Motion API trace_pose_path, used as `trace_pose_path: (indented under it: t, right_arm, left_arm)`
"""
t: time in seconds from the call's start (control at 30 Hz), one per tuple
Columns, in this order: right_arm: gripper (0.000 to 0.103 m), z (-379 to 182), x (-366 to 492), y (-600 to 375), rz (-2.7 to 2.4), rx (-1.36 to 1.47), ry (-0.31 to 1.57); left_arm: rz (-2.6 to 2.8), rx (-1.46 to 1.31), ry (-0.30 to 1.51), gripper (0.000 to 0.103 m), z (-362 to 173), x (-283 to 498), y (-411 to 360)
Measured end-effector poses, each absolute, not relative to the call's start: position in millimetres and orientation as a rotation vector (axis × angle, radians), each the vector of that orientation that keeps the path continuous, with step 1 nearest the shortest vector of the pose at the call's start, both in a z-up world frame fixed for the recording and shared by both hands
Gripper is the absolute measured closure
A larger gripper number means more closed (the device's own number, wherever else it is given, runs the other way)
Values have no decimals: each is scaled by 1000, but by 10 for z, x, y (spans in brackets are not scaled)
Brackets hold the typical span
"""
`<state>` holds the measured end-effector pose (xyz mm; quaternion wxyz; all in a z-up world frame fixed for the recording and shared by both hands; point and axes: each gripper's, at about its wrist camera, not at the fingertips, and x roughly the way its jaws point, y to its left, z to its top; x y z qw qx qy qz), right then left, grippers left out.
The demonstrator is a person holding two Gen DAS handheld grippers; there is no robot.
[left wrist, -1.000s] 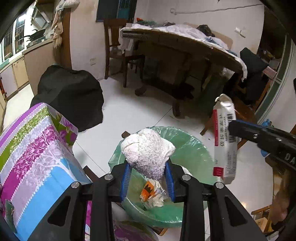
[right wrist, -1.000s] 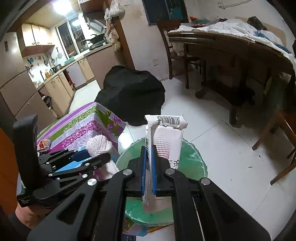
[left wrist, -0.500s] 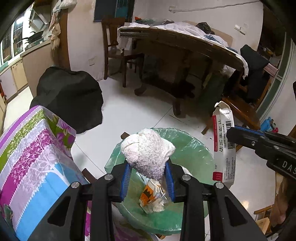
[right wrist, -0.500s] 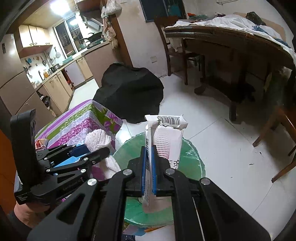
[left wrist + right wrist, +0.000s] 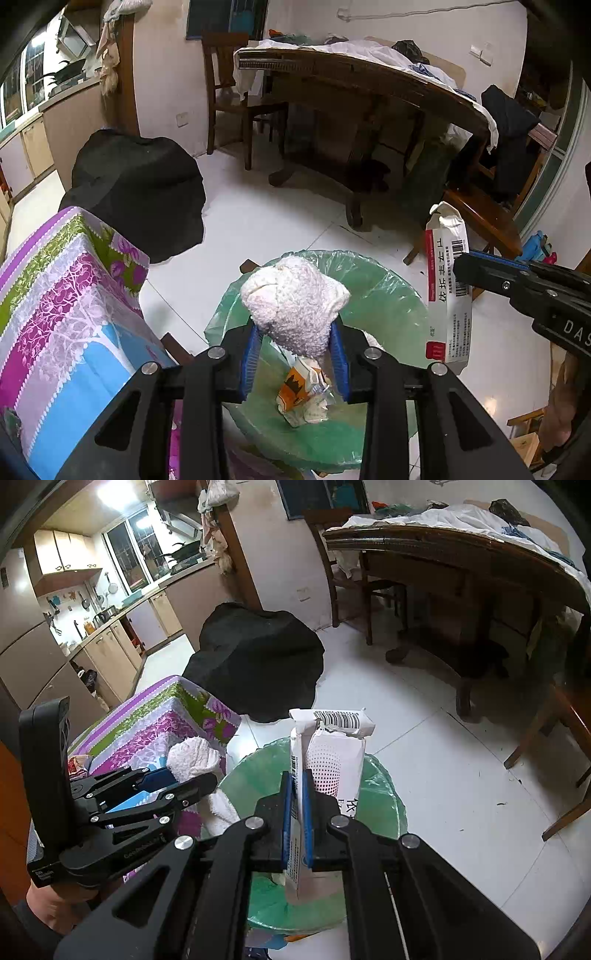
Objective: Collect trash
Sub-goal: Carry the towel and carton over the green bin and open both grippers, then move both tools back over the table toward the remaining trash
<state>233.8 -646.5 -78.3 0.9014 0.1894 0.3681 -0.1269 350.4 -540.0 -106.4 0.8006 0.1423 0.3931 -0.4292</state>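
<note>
Trash fills both grippers: the left gripper (image 5: pixel 293 354) pinches a fluffy, crumpled white cloth (image 5: pixel 293 302), and the right gripper (image 5: pixel 297 825) clamps a flat, torn-topped white carton (image 5: pixel 332 760). Below both sits a round bin (image 5: pixel 388 295) lined with thin, glossy green plastic, holding a crumpled orange wrapper (image 5: pixel 301 391).

The bin (image 5: pixel 384 295) sits below both sets of fingers (image 5: pixel 338 354), wrapper (image 5: pixel 301 391) inside it, covered surface (image 5: pixel 74 314) to their left.
</note>
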Motion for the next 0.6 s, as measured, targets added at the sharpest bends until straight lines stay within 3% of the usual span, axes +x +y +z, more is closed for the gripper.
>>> trace_pose_path:
  t: [0.13,0.23,0.3,0.6]
  right_arm:
    - [96,-775,2346,-6477,-269,391,759]
    - [93,-778,2350,-6501,-274,393,762]
    - [72,-773,2337,-6505,-281,395,754]
    - [67,-800,2262,-6533,-292,411,738]
  left_arm:
    - [-917,313,848,65,-1094,3501,-5424]
    - [-902,312,854,53,-1120,3514,-5431]
    - [-889,313,845,36,-1124,3512,-5429]
    - [-886,327,844,36,-1155,3497,-5426]
